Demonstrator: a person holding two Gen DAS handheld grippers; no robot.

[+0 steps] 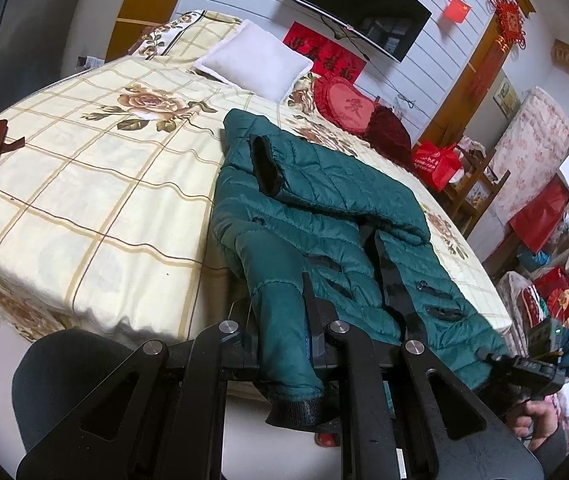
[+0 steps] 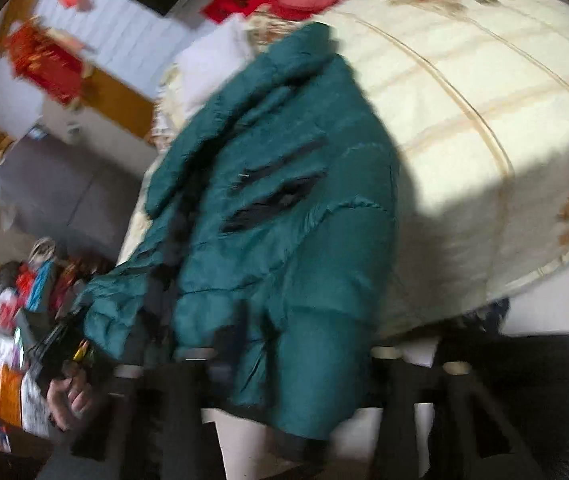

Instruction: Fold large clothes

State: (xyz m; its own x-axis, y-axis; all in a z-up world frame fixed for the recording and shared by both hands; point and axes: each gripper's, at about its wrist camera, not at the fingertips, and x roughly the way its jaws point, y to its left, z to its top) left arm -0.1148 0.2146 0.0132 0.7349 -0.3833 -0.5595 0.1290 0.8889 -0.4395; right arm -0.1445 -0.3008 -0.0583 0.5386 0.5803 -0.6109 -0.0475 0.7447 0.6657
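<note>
Clamped in my left gripper point(image 1: 308, 316), one sleeve cuff point(image 1: 296, 408) of the green jacket point(image 1: 324, 208) dangles; my right gripper point(image 1: 496, 356) pinches its hem. Jacket sprawls over the bed point(image 1: 96, 184), near a white pillow point(image 1: 256, 60).

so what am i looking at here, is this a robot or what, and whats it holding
No robot: a person holds a two-finger gripper in each hand, and each gripper carries a fisheye camera that looks along its fingers. The sharp picture is from the left gripper. The blurred, tilted one is from the right gripper, which also shows at the sharp picture's right edge with the person's hand below it. A green jacket lies on a bed with a white pillow. The left gripper is shut on a sleeve, and the right one is shut at the jacket's hem.
</note>
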